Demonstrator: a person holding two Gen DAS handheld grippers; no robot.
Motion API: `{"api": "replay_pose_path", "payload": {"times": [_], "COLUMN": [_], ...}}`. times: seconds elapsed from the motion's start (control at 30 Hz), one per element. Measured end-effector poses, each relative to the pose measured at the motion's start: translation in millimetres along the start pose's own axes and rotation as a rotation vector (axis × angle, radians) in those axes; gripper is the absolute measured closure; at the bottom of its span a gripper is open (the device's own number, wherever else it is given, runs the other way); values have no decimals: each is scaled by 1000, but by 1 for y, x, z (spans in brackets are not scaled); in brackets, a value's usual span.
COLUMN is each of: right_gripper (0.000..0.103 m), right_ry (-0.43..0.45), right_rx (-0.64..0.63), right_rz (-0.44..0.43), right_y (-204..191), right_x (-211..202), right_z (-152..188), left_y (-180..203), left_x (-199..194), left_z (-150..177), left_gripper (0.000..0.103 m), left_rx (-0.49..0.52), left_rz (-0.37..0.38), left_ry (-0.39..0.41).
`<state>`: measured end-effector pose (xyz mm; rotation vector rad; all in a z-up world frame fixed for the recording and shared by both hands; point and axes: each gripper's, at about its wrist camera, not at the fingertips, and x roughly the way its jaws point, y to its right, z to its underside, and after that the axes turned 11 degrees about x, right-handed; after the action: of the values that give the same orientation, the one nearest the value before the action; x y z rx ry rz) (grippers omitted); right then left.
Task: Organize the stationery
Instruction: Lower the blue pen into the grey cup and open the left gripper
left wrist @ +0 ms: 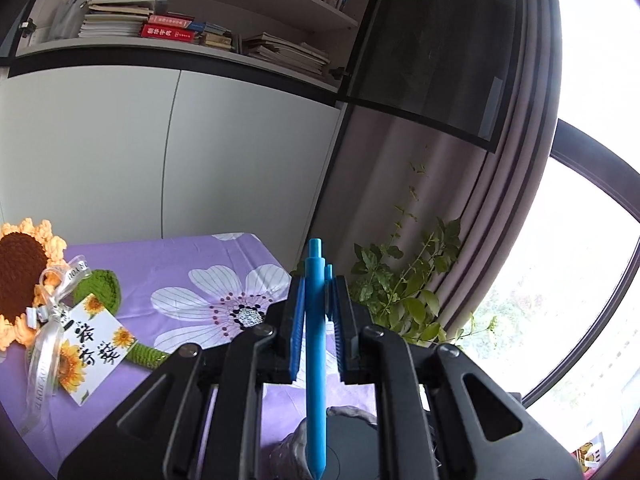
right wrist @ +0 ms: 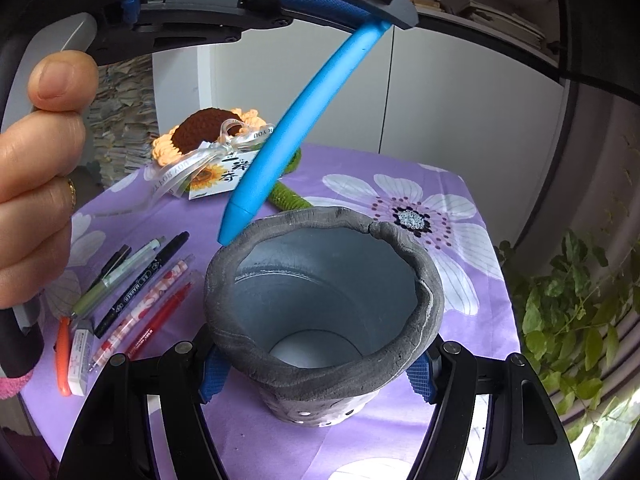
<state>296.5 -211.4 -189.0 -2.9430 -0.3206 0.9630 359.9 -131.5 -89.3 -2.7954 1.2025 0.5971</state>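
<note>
Left tool [left wrist: 316,312] clenched on smooth matte blue pen [right wrist: 280,136], tip at lumpy grey clay pot [right wrist: 320,300] rim, right tool [right wrist: 316,376] grasping pot's tapered base

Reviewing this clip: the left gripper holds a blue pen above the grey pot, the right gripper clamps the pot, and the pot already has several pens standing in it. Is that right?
Not quite. The grey pot is empty: the right wrist view looks straight into it and shows only its bare bottom. The rest stands: the left gripper holds the blue pen above it, and the right gripper clamps the pot. The other pens lie on the tablecloth.
</note>
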Motion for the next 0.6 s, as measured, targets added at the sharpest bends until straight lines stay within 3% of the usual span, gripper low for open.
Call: {"api": "replay_pose_path", "payload": {"times": [0.2, 0.6], "right_gripper": [31, 31], "right_ry": [0, 1], "right_rx": [-3, -20], "right_rz": [9, 21], "right_y": [-1, -6], "right_x": [1, 0], "right_z": [0, 1], "left_y": [-3, -9], "left_x": [8, -30], "left_z": [13, 45], "left_gripper": [92, 91], "left_rx": [6, -20], "left_rz": [4, 11], "left_ry": [-41, -87]}}
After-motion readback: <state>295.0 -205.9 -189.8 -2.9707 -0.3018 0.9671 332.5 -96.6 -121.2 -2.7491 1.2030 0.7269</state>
